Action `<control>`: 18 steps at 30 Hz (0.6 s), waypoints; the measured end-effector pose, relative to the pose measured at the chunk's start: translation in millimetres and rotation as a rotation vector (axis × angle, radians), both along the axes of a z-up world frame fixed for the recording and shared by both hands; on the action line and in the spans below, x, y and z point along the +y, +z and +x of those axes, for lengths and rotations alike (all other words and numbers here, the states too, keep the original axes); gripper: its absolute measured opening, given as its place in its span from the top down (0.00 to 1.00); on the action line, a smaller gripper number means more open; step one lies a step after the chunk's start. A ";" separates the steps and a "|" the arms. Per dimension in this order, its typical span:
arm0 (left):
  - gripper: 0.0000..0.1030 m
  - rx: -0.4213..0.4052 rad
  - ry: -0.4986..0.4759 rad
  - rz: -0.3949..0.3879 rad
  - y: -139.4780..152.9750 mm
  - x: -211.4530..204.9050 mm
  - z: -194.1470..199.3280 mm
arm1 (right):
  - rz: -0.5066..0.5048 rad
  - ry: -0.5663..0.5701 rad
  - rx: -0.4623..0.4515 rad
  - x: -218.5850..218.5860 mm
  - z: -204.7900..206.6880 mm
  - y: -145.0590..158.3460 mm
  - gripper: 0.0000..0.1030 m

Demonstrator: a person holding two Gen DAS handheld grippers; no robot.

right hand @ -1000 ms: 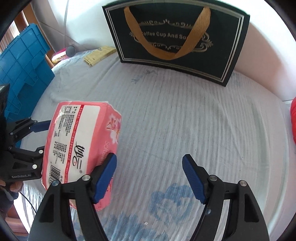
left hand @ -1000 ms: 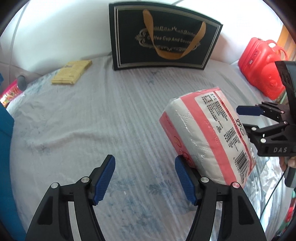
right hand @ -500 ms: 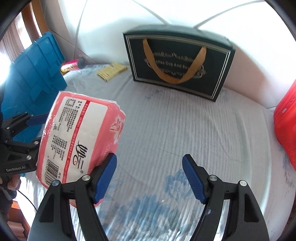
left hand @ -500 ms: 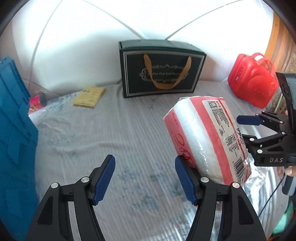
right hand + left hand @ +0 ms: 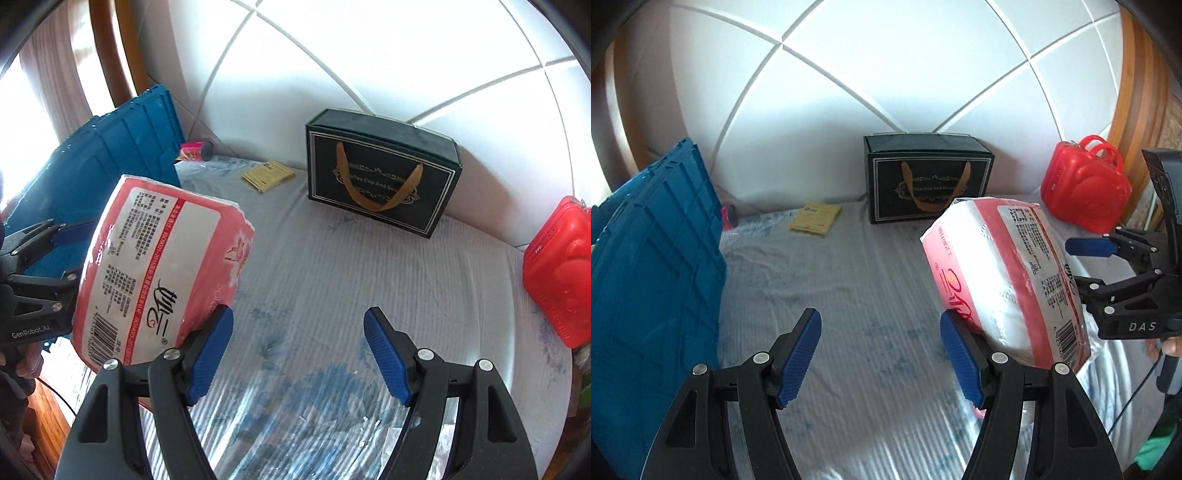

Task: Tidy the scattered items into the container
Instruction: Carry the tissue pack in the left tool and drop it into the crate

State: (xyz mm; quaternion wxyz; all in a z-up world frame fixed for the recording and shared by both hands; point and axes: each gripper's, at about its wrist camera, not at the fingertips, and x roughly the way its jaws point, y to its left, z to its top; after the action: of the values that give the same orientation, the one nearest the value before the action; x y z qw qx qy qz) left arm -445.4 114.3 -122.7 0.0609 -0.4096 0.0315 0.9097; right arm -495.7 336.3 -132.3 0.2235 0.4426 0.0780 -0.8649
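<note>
- Progress looks early: the pink-and-white plastic-wrapped pack of tissue paper [image 5: 997, 266] is in the air, clear of the bed, and not yet in any container.
- The pack hangs squeezed between the 2 tools. It sits outside the right-hand finger of the left gripper [image 5: 879, 325] and outside the left-hand finger of the right gripper [image 5: 299, 325].
- Both pairs of tongs stand about half spread with nothing between their blue ribbed pads, so the carry seems to rest on sideways pressure from the backs of the fingers, not on a pinch.
- The blue ribbed plastic crate [image 5: 653, 277] at the left edge of the bed is the likely container. Its inside is hidden in both views, so I cannot tell what it already holds.
- Left to do, as far as I can judge: bring the pack over to the crate, let it down inside, then collect the rest.
- Loose things on the bed: a flat yellow packet [image 5: 814, 218], a pink cylindrical tube with a dark end [image 5: 194, 151] beside the crate, a black paper gift bag with gold ribbon handles [image 5: 929, 177], and a red hard-shell mini case [image 5: 1086, 188].
- The surface is a pale grey-blue ribbed bedsheet with faded flower prints [image 5: 868, 277], soft and slightly wrinkled.
- Behind it rises a white padded headboard with diagonal seams [image 5: 886, 74] in a curved wooden frame [image 5: 1126, 92]; daylight comes in from the left.
</note>
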 end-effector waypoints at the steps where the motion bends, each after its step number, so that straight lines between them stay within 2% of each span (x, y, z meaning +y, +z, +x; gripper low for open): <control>1: 0.35 0.004 0.009 -0.001 2.7 -3.9 5.6 | 0.000 0.007 0.003 -3.1 4.7 3.0 0.28; 11: 0.35 0.042 0.087 -0.006 32.2 -59.8 53.6 | -0.003 0.088 0.027 -52.7 39.8 28.2 0.28; 18: 0.35 0.092 0.122 -0.016 70.7 -110.8 81.0 | -0.008 0.122 0.071 -100.4 64.0 62.7 0.28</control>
State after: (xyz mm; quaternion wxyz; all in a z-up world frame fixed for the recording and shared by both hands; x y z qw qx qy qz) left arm -364.4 3.5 -52.0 0.0008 -0.3692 0.0166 0.9292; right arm -431.7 235.9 -69.6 0.2748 0.4053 0.1091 -0.8651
